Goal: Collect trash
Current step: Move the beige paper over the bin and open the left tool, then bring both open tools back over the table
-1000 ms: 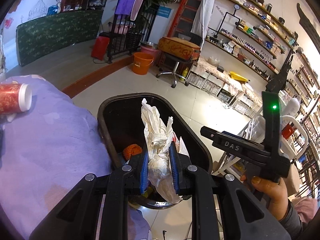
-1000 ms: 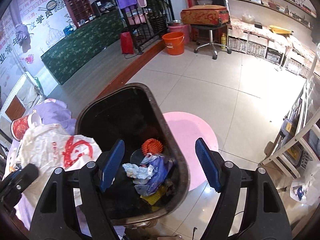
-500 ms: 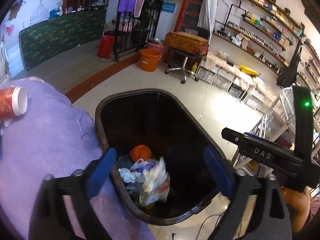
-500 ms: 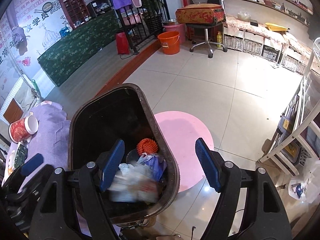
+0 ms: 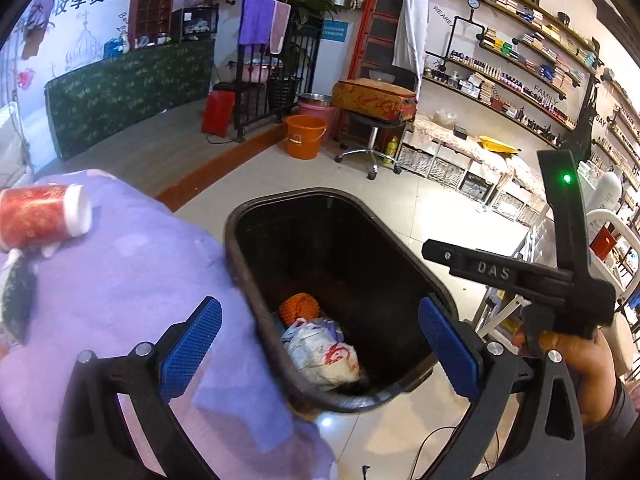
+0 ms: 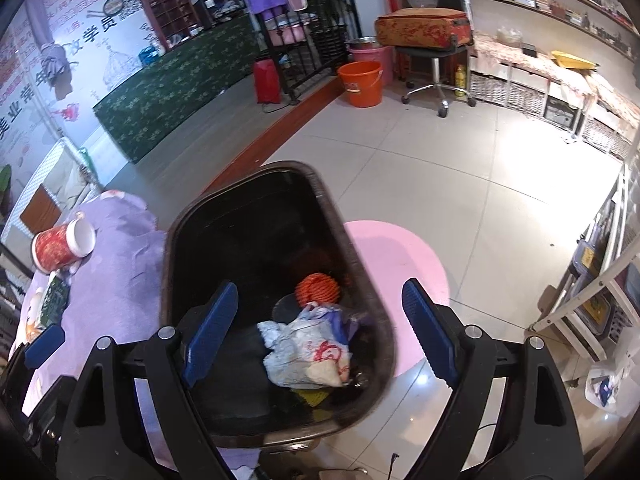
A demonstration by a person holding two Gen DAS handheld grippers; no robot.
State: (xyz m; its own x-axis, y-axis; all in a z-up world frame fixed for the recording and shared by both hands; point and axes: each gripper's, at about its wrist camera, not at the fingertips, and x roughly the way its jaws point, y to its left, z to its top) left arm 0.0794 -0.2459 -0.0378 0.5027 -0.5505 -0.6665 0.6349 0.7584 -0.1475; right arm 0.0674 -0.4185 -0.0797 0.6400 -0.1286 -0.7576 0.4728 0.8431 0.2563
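The left tool (image 5: 320, 344) is hanging over one black trash bin (image 5: 240, 264), its blue pads spread wide and holding nothing. One crumpled white bag with red print (image 5: 324, 356) is lying at the bottom of the bin, below and between the pads, beside one orange ball (image 5: 299, 307). The right tool (image 6: 320, 332) is also gaping wide and empty above the same bin. One red mug (image 5: 40, 216) is lying on its side on the purple-covered worktop (image 5: 120, 272), well apart from both tools.
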